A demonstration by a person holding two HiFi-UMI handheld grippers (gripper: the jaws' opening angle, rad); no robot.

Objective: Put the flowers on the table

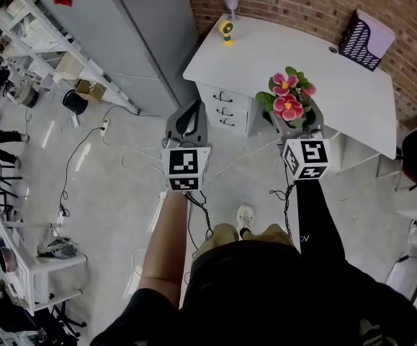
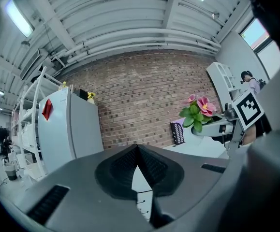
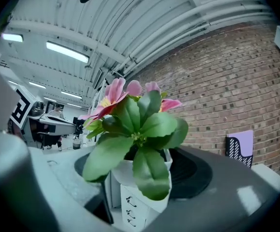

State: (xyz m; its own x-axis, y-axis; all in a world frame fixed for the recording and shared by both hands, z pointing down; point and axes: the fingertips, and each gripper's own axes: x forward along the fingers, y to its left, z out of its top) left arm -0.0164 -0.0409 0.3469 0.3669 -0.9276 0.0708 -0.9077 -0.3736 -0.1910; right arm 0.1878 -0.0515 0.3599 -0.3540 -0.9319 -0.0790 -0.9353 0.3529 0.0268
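R gripper clamped on white pot of pink flowers, held up at white table front edge, just right of drawer unit. L gripper closed, empty, over floor. Broad bare tabletop beyond; yellow item and purple-striped board at far corners.

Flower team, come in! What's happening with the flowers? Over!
Right hand-held gripper shut on flower pot, not yet on table. Left hand-held gripper shut, empty. Nothing seen in the way.

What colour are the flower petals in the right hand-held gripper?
Pink flowers with yellow centres; the head view shows them best.
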